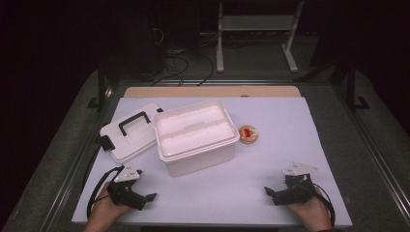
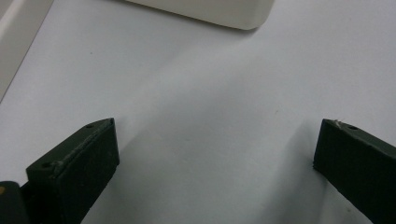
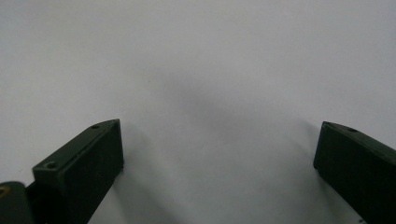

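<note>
- Both hands rest at the near edge of the worktop (image 1: 270,145), each holding a claw low over the pale sheet.
- Left claw (image 1: 150,197) sits at the near left, jaws spread wide with nothing between them; in the left gripper view only bare sheet lies between the pads, with a corner of the white storage box (image 2: 210,11) ahead.
- Right claw (image 1: 268,192) sits at the near right, jaws equally wide and empty, over bare sheet.
- White storage box (image 1: 196,137) stands left of centre, well apart from both claws, a white inner tray seated in its open top.
- Its lid (image 1: 128,133), with a black handle, lies flat just left of the box, touching it or nearly so.
- Small round container (image 1: 248,134), orange with a red and white top, sits just right of the box.
- A wooden strip edges the far side of the sheet.
- Beyond it the room is dark: grey floor, loose black cables (image 1: 181,65) and a white metal frame (image 1: 256,34).
</note>
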Demonstrator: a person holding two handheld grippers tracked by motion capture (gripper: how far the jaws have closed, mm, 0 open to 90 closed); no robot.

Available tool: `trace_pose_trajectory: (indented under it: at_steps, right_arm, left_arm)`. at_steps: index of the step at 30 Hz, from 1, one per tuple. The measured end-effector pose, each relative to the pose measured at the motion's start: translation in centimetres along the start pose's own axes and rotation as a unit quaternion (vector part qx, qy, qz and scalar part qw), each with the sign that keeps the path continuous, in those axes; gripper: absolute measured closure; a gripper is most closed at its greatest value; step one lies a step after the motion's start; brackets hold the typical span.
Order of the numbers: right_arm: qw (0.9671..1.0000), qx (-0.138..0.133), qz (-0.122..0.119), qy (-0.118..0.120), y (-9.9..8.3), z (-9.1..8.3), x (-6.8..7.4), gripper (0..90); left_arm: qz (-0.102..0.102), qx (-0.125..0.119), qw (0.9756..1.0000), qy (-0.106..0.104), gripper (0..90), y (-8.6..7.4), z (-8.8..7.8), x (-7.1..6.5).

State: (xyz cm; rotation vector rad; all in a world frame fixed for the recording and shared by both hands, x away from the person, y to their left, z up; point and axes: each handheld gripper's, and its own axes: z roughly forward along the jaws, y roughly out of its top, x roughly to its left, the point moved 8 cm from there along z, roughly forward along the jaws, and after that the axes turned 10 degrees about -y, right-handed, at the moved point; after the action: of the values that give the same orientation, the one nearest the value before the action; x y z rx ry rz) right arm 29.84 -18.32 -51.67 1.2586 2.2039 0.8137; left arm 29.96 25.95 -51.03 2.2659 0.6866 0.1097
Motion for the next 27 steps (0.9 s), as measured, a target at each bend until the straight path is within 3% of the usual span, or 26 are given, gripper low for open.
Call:
trace_pose_trajectory:
  at_steps: [11,14,15,20,21,23,24,27]
  right_arm:
    - [1.0000,0.003,0.001,0.001,0.0,0.0,0.0,1.1]
    - [0.9999,0.012,0.002,0.000,0.2,-0.1,-0.1,6.8]
    - [1.0000,0.007,0.000,0.002,0.4,-0.6,-0.1,24.5]
    - [1.0000,0.007,-0.002,0.006,0.6,-0.8,-0.2,40.3]
    - [0.9999,0.004,0.001,0.014,0.9,-1.0,-0.2,46.9]
    - [0.9999,0.002,0.001,0.016,1.0,-1.1,-0.2,49.7]
    - [0.9998,-0.006,0.003,0.020,1.4,-1.3,-0.3,56.3]
    - [0.9996,-0.009,0.006,0.025,1.7,-1.3,-0.3,63.7]
  left_arm:
    - [-0.002,0.000,1.0000,0.001,0.0,0.0,0.0,0.0]
    - [-0.001,-0.001,1.0000,0.004,4.7,0.1,-0.4,0.1]
    - [-0.004,-0.004,1.0000,0.005,9.6,0.1,-0.6,0.2]
    - [-0.015,-0.014,0.9998,0.001,20.2,0.2,-1.2,0.3]
    - [-0.019,-0.019,0.9996,-0.003,27.3,0.3,-1.3,0.3]
    - [-0.025,-0.019,0.9995,-0.009,30.3,0.5,-1.5,0.2]
    - [-0.028,-0.017,0.9994,-0.011,39.1,0.6,-1.6,0.4]
    - [-0.038,-0.022,0.9989,-0.017,46.4,0.8,-1.7,0.6]
